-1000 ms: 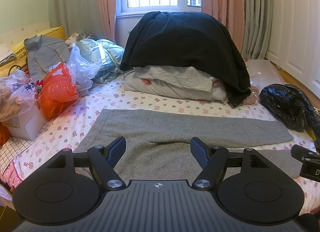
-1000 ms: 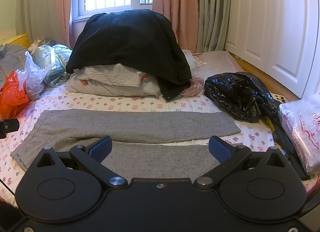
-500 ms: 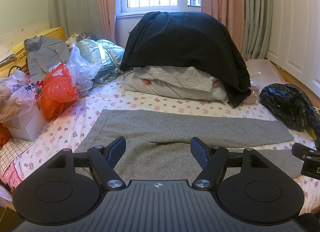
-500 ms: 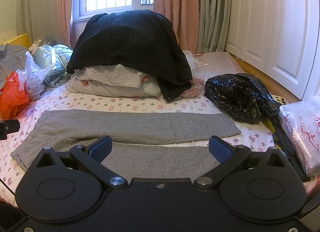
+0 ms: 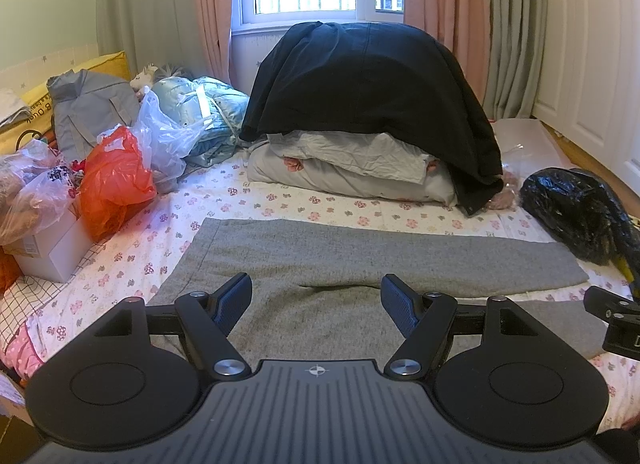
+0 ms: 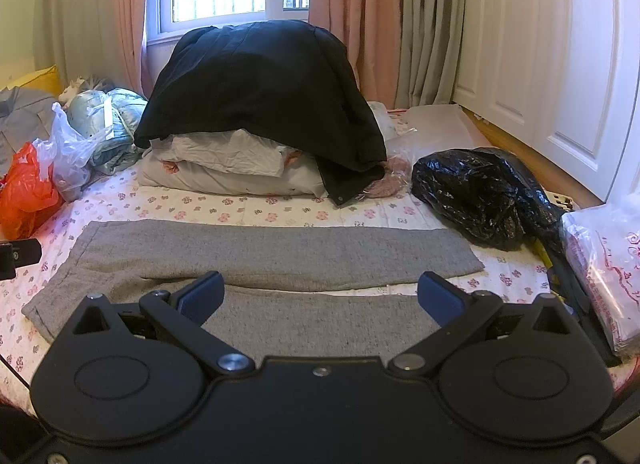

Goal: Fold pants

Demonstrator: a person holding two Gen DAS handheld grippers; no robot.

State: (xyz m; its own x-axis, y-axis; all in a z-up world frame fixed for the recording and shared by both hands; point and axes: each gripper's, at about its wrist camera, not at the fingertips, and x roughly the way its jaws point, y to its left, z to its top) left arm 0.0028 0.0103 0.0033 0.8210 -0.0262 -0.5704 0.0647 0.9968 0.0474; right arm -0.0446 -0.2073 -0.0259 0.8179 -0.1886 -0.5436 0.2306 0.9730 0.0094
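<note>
Nearest, the left hand-held gripper [image 5: 316,296] and the right hand-held gripper [image 6: 320,296] both stand wide and empty above the grey pants [image 6: 256,256], which lie flat along the bed's near edge, legs slightly apart. A pinch could catch the floral sheet [image 5: 280,200] too. Farther off, the black bag [image 6: 476,196] at the bed's right edge could snag a swung leg.
</note>
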